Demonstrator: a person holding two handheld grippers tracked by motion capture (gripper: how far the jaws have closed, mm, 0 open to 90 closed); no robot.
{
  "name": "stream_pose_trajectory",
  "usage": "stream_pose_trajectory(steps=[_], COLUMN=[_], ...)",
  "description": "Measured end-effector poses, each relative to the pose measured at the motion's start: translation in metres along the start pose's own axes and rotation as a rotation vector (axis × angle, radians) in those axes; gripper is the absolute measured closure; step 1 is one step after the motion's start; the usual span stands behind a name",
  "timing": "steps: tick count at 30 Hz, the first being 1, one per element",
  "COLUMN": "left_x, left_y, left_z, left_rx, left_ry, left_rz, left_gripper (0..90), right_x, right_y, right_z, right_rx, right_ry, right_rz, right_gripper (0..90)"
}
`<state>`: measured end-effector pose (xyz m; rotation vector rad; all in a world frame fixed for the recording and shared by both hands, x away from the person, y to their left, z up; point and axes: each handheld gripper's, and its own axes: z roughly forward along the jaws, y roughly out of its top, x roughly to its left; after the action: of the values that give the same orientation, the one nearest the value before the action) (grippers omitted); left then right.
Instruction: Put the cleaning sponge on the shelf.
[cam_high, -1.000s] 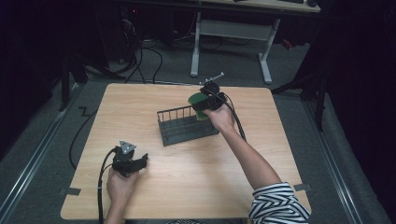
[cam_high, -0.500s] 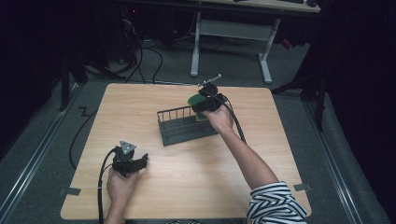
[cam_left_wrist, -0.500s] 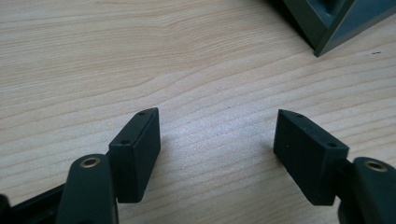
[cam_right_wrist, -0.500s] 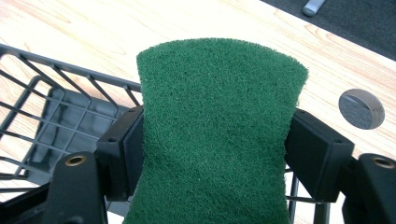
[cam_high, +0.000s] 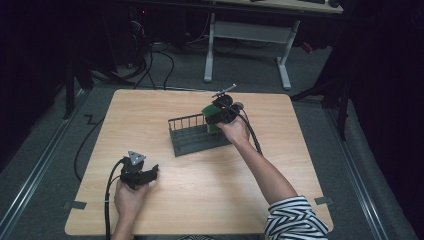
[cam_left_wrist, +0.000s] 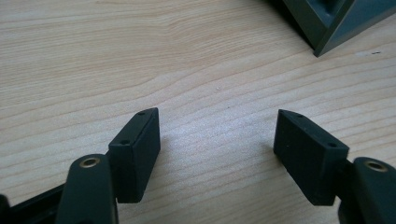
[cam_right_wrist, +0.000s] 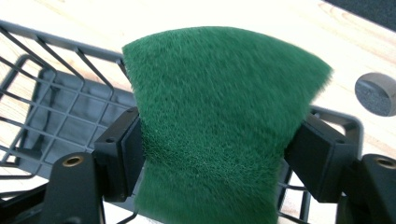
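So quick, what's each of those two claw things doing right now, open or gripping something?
Left gripper: open, holding nothing, over bare table.
Right gripper: closed on a green scouring pad, above the dark wire rack.

There are no words, numbers, brands or signs to read in any of the pictures.
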<state>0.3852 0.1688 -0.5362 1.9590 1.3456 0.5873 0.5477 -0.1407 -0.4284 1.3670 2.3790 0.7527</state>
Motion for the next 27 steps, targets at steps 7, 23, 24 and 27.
stream_pose_trajectory(steps=[7,23,24,27], left_x=[0.0000,0.0001,0.0001,0.0001], left_y=[0.0000,0.0001,0.0001,0.0001], left_z=[0.0000,-0.0001,-0.0001,-0.0001], left_rx=[0.000,0.001,0.001,0.001], left_ry=[0.000,-0.002,-0.002,-0.002], left_rz=[0.000,-0.001,-0.001,-0.001], left_gripper=[32.2,32.3,32.3,32.3], right_x=[-0.0006,-0.0042,-0.0042,-0.0047], right_y=[-0.0023,-0.0073,-0.0073,-0.0075], right_z=[0.0005,0.0006,0.0006,-0.0002], right_rx=[0.019,0.030,0.030,0.025], right_ry=[0.008,0.037,0.037,0.037], right_rz=[0.001,0.012,0.012,0.008], right_gripper=[28.2,25.3,25.3,19.3])
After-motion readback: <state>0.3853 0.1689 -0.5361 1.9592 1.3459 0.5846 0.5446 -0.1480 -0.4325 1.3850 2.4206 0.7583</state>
